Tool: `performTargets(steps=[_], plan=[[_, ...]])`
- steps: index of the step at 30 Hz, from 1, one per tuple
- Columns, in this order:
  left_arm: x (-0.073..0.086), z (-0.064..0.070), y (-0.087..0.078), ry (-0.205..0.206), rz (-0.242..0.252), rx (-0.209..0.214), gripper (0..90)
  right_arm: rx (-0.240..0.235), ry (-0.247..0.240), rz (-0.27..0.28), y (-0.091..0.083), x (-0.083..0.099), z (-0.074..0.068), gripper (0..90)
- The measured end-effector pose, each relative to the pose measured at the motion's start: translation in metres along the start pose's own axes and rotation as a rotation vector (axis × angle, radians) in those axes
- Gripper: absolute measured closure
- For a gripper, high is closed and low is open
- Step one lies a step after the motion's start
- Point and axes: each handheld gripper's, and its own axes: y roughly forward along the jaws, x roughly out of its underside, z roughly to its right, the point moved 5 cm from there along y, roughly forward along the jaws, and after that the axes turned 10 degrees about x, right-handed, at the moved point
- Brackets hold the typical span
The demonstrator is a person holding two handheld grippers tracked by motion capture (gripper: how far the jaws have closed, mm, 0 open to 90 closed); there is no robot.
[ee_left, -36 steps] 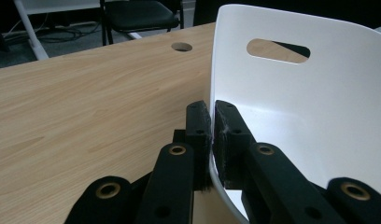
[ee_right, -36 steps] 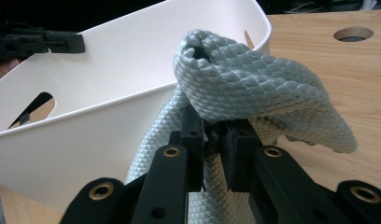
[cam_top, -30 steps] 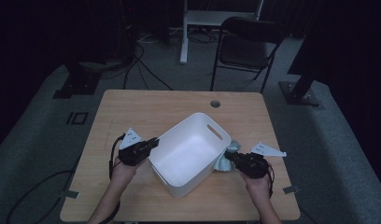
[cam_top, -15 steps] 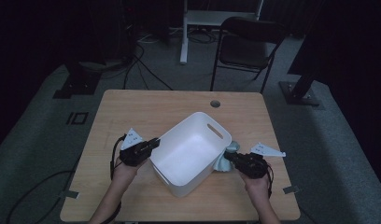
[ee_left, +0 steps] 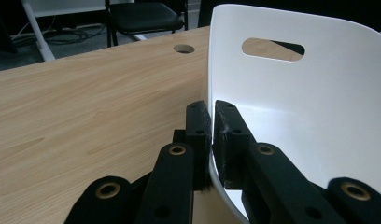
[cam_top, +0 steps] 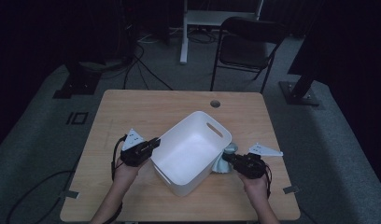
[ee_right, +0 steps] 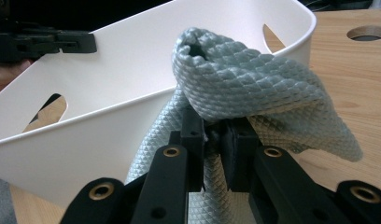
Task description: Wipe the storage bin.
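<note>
High view is showing a white basin (cam_top: 191, 151) sitting near the middle of the tabletop (cam_top: 146, 109), turned askew: its long axis is running from the person's near left to the far right, and the end with the slotted handle is pointing toward the far right corner, where a round hole (cam_top: 215, 103) is lying just beyond it. The left tool (cam_top: 153, 142) is pinching the basin's left rim, one jaw inside the wall and one outside, as the left gripper view is showing close up (ee_left: 210, 126). The right tool (cam_top: 227, 158) is clamping a grey-blue textured cloth (cam_top: 224, 158) that is touching the basin's right wall; in the right gripper view (ee_right: 212, 135) the cloth (ee_right: 244, 79) is rising folded over above the jaws, its top reaching the basin's rim (ee_right: 132, 56).
</note>
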Motion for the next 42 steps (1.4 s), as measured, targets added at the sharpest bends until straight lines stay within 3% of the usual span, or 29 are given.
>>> performTargets(steps=[6,9,13,15,19,24,29,30,38,42], plan=[[0.000,0.000,0.001,-0.003,0.004,0.004,85.4,-0.015,-0.016,0.031,-0.005,-0.005,-0.006,80.6],[0.000,0.001,0.001,0.000,0.002,-0.006,85.2,0.007,-0.028,0.001,0.002,0.002,-0.004,80.6],[0.000,0.001,0.001,-0.001,0.002,-0.006,85.2,0.002,-0.015,-0.012,0.003,0.003,-0.003,80.6],[0.000,0.001,0.002,0.000,0.003,-0.003,85.2,-0.016,-0.016,0.017,-0.003,-0.004,-0.008,80.6],[0.000,0.001,0.002,-0.002,0.005,-0.002,85.4,-0.005,-0.041,0.035,-0.004,-0.004,-0.012,80.6],[0.000,0.002,0.002,0.000,0.002,-0.012,85.1,-0.006,-0.022,-0.011,0.005,0.005,-0.008,80.6],[-0.001,0.003,0.003,-0.004,0.005,-0.008,85.2,-0.021,-0.031,0.002,0.000,0.000,-0.015,80.6],[-0.001,0.003,0.003,-0.003,0.005,-0.008,85.4,-0.007,-0.051,0.008,-0.001,0.000,-0.017,80.6],[-0.001,0.003,0.003,-0.001,0.006,-0.018,85.2,-0.016,-0.034,-0.020,0.004,0.005,-0.015,80.5],[-0.001,0.004,0.004,0.002,0.004,-0.015,85.4,-0.020,-0.050,0.011,-0.002,0.000,-0.021,80.6]])
